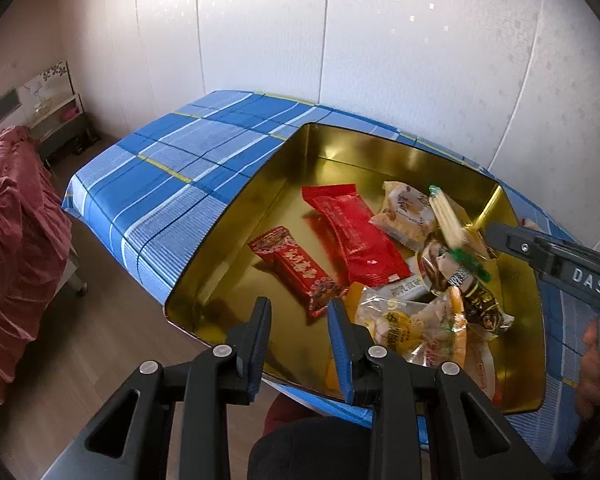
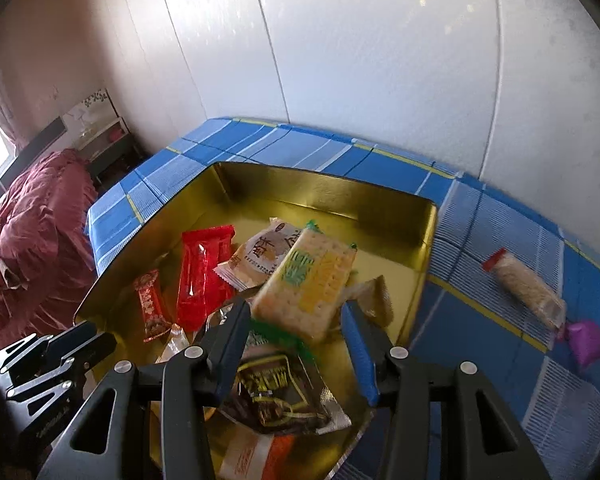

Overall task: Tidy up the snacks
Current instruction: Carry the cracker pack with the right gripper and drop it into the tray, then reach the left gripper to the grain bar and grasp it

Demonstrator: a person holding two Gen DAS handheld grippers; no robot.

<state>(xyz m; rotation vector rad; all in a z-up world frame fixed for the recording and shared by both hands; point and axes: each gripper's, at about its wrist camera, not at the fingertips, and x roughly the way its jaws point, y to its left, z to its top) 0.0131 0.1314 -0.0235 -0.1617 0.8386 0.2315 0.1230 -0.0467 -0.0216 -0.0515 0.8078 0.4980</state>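
Gold tin on the counter holds two red packs, a beige pack and more. Your right tongs grip a cracker pack over the tin. Left tongs narrow, empty, at the tin's near rim. Only the right view shows a rice bar and purple wrapper right of the tin.
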